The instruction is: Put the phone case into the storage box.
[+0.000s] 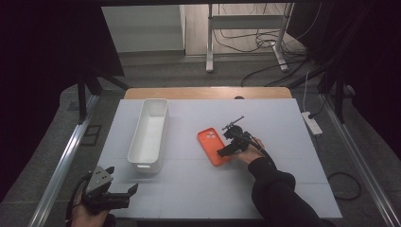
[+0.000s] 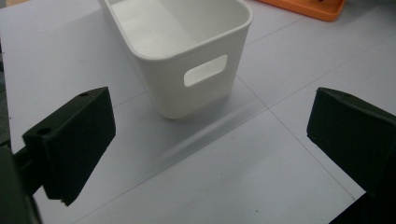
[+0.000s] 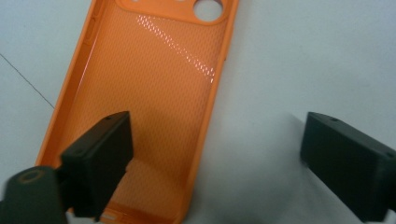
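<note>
Landmark: a long white bin (image 1: 149, 135) lies on the grey table (image 1: 283, 142), empty, its handle slot facing the person.
Phone case: an orange phone case (image 1: 213, 145) lies flat, inside up, to the right of the bin and well apart from it.
Right gripper: the right gripper (image 3: 215, 158) sits low at the case's near end, jaws spread wide; one jaw is over the case's inside, the other over bare table beyond its edge. It grips nothing.
Left gripper: the left gripper (image 2: 210, 140) hovers just short of the bin's near end, jaws wide apart, holding nothing.
</note>
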A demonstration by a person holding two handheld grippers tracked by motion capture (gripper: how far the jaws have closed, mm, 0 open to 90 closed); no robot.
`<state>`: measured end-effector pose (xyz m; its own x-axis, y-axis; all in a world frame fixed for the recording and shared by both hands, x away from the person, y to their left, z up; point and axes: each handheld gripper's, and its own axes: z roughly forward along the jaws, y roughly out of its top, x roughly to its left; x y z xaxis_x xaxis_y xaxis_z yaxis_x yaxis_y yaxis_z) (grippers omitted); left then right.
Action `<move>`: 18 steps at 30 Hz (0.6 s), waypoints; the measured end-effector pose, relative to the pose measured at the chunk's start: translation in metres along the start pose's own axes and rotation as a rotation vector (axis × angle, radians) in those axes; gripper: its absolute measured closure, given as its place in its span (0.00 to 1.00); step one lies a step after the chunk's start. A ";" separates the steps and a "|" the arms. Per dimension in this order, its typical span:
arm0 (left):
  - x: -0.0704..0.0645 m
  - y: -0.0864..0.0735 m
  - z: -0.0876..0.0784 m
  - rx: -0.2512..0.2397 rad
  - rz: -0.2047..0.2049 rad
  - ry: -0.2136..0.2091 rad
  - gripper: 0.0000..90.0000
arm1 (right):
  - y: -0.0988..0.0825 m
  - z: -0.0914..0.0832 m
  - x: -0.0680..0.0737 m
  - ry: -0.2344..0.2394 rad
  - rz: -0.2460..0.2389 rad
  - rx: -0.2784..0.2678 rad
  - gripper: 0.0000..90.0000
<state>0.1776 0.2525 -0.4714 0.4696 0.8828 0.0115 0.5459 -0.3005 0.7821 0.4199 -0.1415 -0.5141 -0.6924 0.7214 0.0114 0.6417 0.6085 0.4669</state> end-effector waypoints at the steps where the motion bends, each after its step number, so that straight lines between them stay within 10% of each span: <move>1: 0.000 0.000 0.000 0.000 0.000 0.000 0.02 | 0.000 -0.001 0.000 -0.013 -0.011 0.000 0.18; 18: -0.001 0.000 0.001 0.004 0.005 0.005 0.02 | 0.001 -0.010 -0.004 0.092 0.033 0.007 0.94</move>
<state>0.1777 0.2514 -0.4714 0.4691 0.8829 0.0185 0.5462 -0.3065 0.7795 0.4196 -0.1470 -0.5054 -0.6979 0.7080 0.1080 0.6669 0.5874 0.4585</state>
